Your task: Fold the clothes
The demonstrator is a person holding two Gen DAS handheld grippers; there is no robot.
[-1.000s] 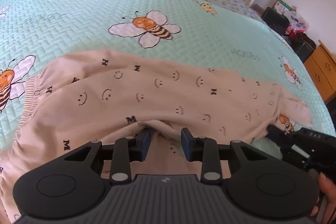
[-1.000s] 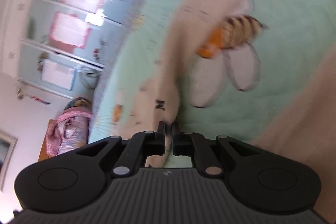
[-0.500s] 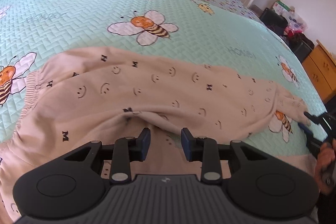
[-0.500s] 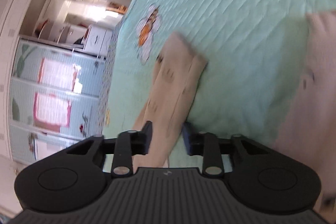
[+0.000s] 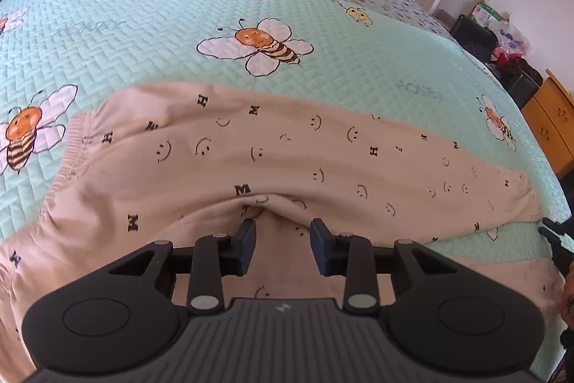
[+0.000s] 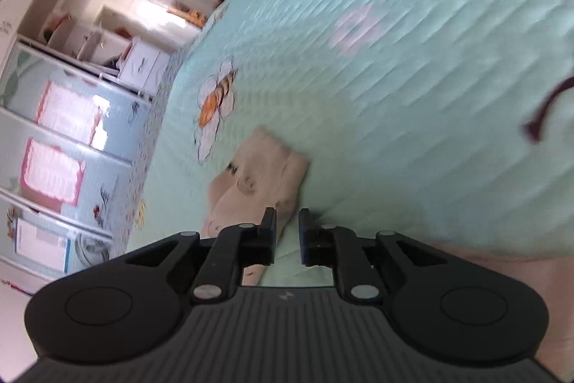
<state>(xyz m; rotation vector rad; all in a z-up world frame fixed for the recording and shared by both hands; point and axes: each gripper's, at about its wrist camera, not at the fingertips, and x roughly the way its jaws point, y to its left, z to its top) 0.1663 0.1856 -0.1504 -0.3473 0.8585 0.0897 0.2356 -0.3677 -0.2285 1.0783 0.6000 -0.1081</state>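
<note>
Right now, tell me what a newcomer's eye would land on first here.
The beige trousers printed with smiley faces and letters, spread across the mint bee-print bedspread, stand out first. The left tongs hang open over their crotch. The right tongs, just opening, sit at the leg cuff, not gripping it.

Beige trousers on bee-print quilt
</note>
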